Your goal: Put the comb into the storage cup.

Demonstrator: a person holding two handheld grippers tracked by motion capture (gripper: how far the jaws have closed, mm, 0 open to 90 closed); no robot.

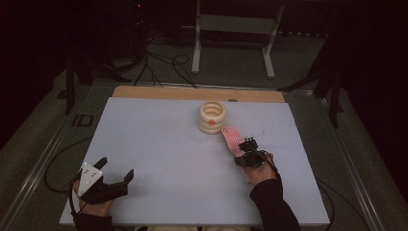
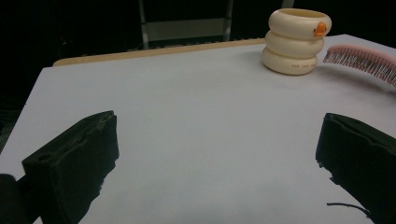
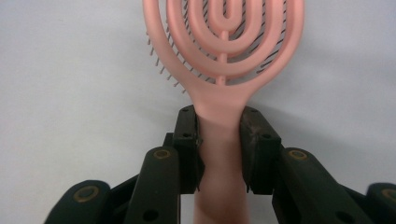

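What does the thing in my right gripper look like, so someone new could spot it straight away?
Start at the white table top and find the cream holder made of stacked rings near its far edge. Just right of it lies a pink hairbrush, its handle clamped in the right gripper. It is the only pink, bristled thing there, with looped open ribs across its head.

Left gripper (image 1: 114,179): black body, two blocky black jaws with matte, slightly rough inner faces; a grey three-cornered plate with small pale dots sits on top. A thin black cable loops away from it at the near left.

Right gripper (image 3: 219,140): black, built of linked bars — round brass-coloured pivot fasteners at the joints, small dark screws along the narrow jaw pads, the right-hand pad scuffed brownish. A black cable trails from it at the near right.

Right forearm: a dark long sleeve (image 1: 272,204) reaching to the wrist.
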